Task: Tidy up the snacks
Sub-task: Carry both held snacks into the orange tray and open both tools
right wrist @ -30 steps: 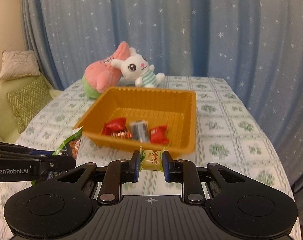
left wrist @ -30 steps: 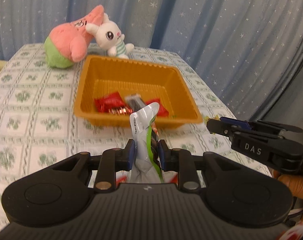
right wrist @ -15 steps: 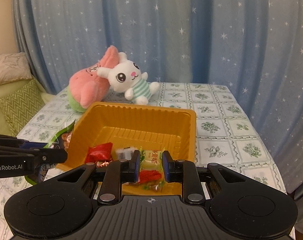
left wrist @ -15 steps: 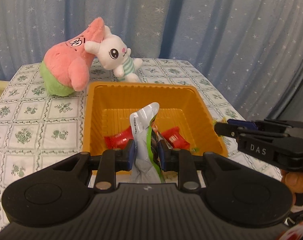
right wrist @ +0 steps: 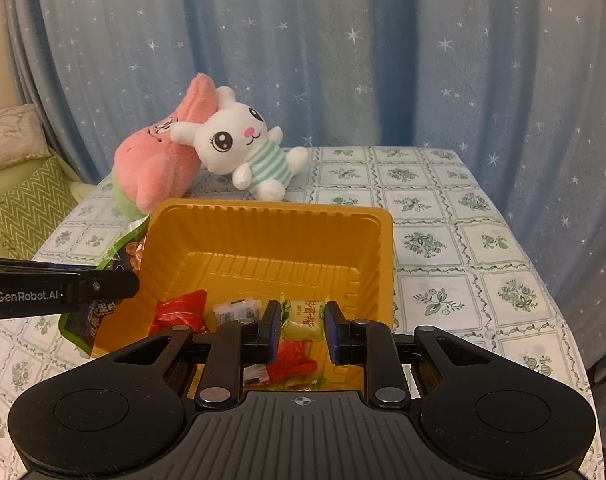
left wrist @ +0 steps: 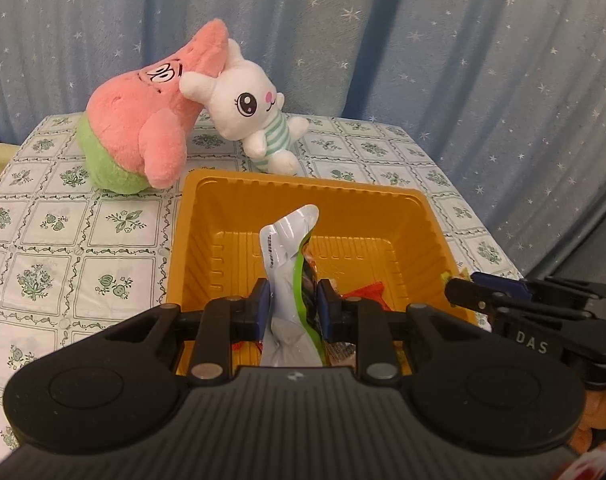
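An orange tray (left wrist: 295, 188) (right wrist: 263, 216) holds red snack packs (right wrist: 179, 310) and a small white-wrapped snack (right wrist: 235, 310). My left gripper (left wrist: 291, 307) is shut on a silver and green snack bag (left wrist: 289, 248), held upright over the tray's near part. My right gripper (right wrist: 301, 326) hovers over the tray's near right part; its jaws have parted and a small yellow-green candy (right wrist: 303, 320) sits loose between them. The left gripper with its bag also shows in the right wrist view (right wrist: 99, 276).
A pink star plush (left wrist: 143, 120) and a white rabbit plush (left wrist: 251, 116) lie behind the tray on the green-patterned tablecloth (right wrist: 443, 240). A blue starred curtain (right wrist: 343, 60) hangs behind. Cushions (right wrist: 19, 184) sit off to the left.
Both grippers moved forward from in front of the tray to over it. The right jaws widened, loosening the yellow-green candy. The left gripper still holds the bag.
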Tool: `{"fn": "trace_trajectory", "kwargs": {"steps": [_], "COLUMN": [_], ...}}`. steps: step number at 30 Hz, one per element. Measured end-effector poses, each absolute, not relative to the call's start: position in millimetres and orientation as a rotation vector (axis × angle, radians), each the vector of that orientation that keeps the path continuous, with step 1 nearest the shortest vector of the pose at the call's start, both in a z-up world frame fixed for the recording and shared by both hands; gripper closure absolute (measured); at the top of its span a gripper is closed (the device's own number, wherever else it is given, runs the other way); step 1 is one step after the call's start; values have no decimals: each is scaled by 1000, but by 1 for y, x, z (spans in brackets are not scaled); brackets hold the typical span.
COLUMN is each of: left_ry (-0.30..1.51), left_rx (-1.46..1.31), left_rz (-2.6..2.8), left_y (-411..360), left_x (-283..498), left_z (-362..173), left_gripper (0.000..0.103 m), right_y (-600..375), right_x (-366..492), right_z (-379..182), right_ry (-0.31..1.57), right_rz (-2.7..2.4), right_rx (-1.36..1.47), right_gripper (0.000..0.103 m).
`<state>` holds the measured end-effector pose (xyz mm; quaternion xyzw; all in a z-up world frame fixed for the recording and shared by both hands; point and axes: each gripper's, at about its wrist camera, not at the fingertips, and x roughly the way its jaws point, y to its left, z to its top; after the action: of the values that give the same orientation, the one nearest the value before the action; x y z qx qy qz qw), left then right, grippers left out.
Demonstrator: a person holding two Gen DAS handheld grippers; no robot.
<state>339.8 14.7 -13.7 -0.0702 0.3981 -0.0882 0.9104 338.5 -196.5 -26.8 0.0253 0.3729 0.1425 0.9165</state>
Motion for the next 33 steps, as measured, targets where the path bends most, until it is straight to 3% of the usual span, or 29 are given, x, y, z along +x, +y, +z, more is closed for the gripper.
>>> {"fn": "trace_trajectory", "kwargs": {"steps": [7, 10, 25, 26, 27, 29, 33], "left_ry": [810, 784, 769, 770, 768, 770, 770], "left_rx": [-144, -161, -159, -156, -153, -146, -134], "left_rz": [-182, -166, -166, -165, -163, -161, -147], "left_y": [14, 17, 24, 24, 24, 23, 24], "left_x": [347, 347, 328, 326, 323, 316, 298], "left_z": [-20, -20, -19, -18, -18, -18, -18], "left_gripper": [80, 67, 67, 65, 63, 57, 55], "right_y": [-198, -197, -202, -203, -204, -208, -217], "right_x": [342, 342, 346, 348, 348, 345, 337], "right_z": [-32, -33, -33, -32, -32, -28, -20], "right_ry": [776, 778, 781, 786, 790, 764, 752], "right_rz": [286, 289, 331, 347, 352, 351, 326], "right_rx": [63, 62, 141, 166, 187, 209, 216], "right_gripper": [80, 80, 79, 76, 60, 40, 40]}}
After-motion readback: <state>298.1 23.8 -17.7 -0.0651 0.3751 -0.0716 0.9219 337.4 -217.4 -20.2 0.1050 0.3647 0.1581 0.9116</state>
